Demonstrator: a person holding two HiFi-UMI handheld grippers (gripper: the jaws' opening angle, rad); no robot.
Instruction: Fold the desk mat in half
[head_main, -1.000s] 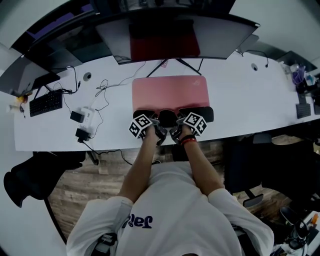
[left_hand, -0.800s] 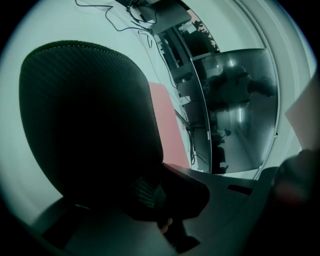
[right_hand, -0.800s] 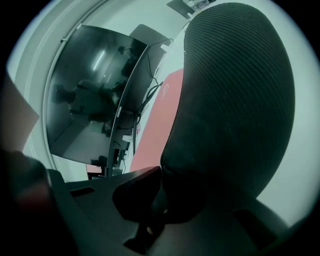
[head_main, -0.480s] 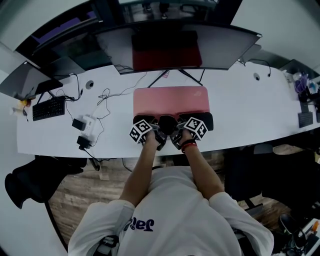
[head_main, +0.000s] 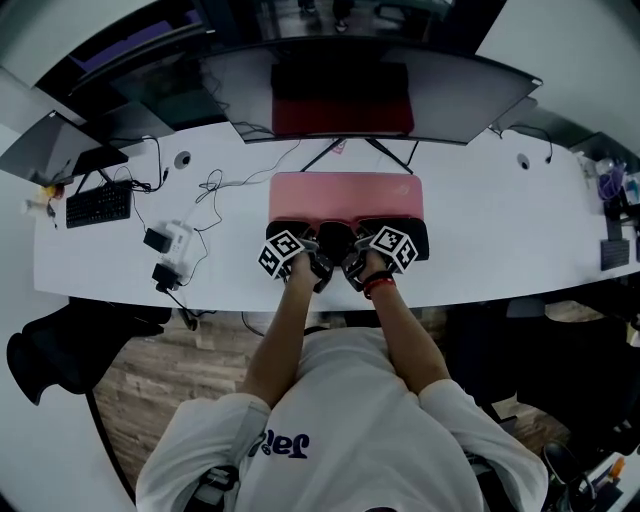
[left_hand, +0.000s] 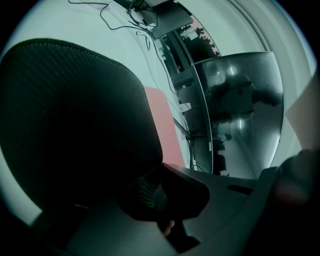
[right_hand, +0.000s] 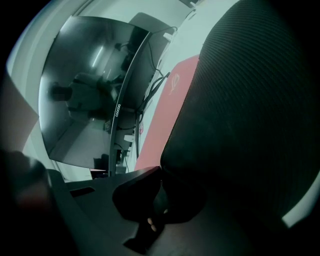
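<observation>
Seen from the head view, the marker cubes (head_main: 282, 250) cover the jaws of the left gripper (head_main: 314, 258) and right gripper (head_main: 350, 258). The desk mat (head_main: 345, 195) loses its near strip under its own raised black underside. In both gripper views that underside fills half the frame, hiding much of the desk (head_main: 490, 235). The white device (head_main: 172, 240) among the cables (head_main: 205, 185) is too small to tell, and so are the small items (head_main: 612, 190) at the desk's right end, which the frame's edge cuts off
</observation>
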